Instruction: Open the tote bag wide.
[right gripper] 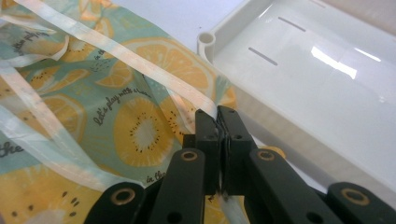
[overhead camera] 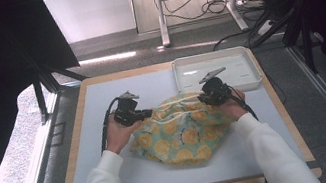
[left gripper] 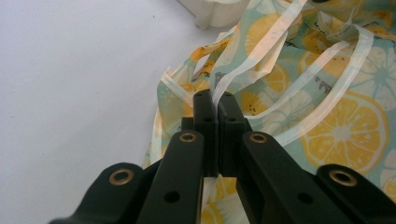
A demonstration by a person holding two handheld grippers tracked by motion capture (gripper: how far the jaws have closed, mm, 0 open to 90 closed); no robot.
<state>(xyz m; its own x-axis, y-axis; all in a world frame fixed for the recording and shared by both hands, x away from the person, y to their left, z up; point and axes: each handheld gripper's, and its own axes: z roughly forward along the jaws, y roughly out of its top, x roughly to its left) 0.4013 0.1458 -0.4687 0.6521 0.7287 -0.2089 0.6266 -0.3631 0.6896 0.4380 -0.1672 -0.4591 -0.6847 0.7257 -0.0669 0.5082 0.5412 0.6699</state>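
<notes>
A: High view: a lemon-print drawstring bag [overhead camera: 181, 136] is seen lying approx. mid-table [overhead camera: 103, 107], w/ a white tray [overhead camera: 213, 70] just behind it at the far right.

B: And the tongs?

A: The left gripper [overhead camera: 144, 115] is held at the bag's left top edge, the right gripper [overhead camera: 204, 98] at its right top edge, near the tray's front rim.

B: Left gripper view?

A: The jaws are seen closed tight, a pale drawstring ribbon [left gripper: 243, 70] pinched between the pads. Bag fabric is spread right & behind.

B: Right gripper view?

A: The jaws are likewise clamped together on a ribbon strand [right gripper: 140, 63], which is stretched taut up-left across the bag. The tray is seen close by on the right, apart from the jaws.
</notes>
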